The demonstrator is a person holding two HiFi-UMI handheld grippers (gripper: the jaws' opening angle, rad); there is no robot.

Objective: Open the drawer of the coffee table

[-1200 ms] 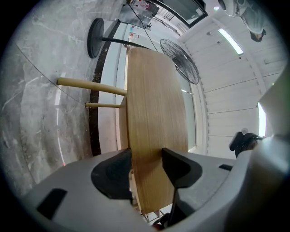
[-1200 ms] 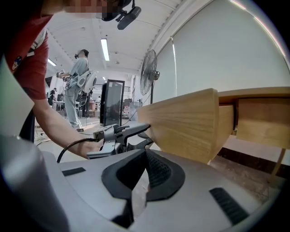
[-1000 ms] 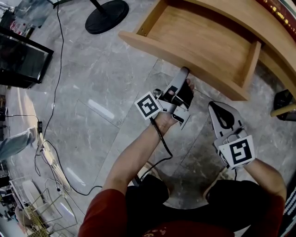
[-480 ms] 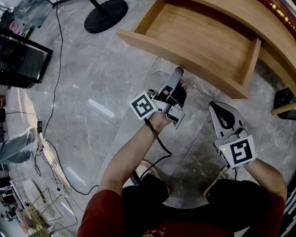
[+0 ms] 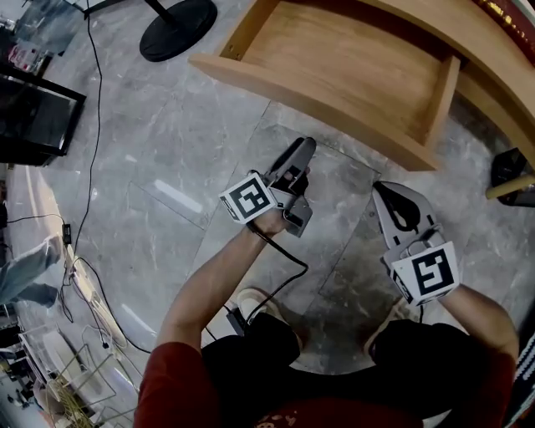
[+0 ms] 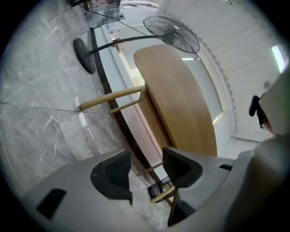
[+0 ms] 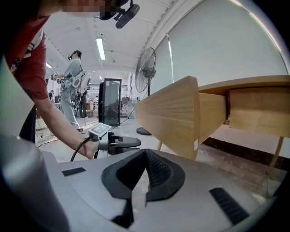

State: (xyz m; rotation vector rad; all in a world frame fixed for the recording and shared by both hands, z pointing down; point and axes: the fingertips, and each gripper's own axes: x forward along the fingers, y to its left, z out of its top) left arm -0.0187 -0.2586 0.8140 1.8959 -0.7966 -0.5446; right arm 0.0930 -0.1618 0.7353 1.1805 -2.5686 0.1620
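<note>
Saw drawer [image 5: 318,113] pulled well out of coffee table [image 5: 493,58], open side up, inside bare wood, nothing in it. Placed it across top of head view, front panel on the person's side, grey stone floor [image 5: 167,150] beneath.

Found left gripper [image 5: 303,149] held low over floor, short of drawer's front panel and not touching it, tips aimed toward panel approx mid-length. Read its jaws in left gripper view as spread, w/ clear gap btwn pads and nothing in that gap; made out only floor and a table leg [image 6: 163,194] beyond.

Found right gripper [image 5: 387,192] further right, close in front of the person, below drawer's right corner, also apart from it. Read its jaws in right gripper view as pressed together at tips, pinching nothing. Saw marker cubes on both tools facing up toward head cam.

Noted black fan base [image 5: 177,17] on floor at top left, beside drawer's left end, and black cabinet [image 5: 33,117] at left edge, well apart from both tools. Spotted another person [image 7: 72,86] standing in bkgd of right gripper view, too far off for detail.
</note>
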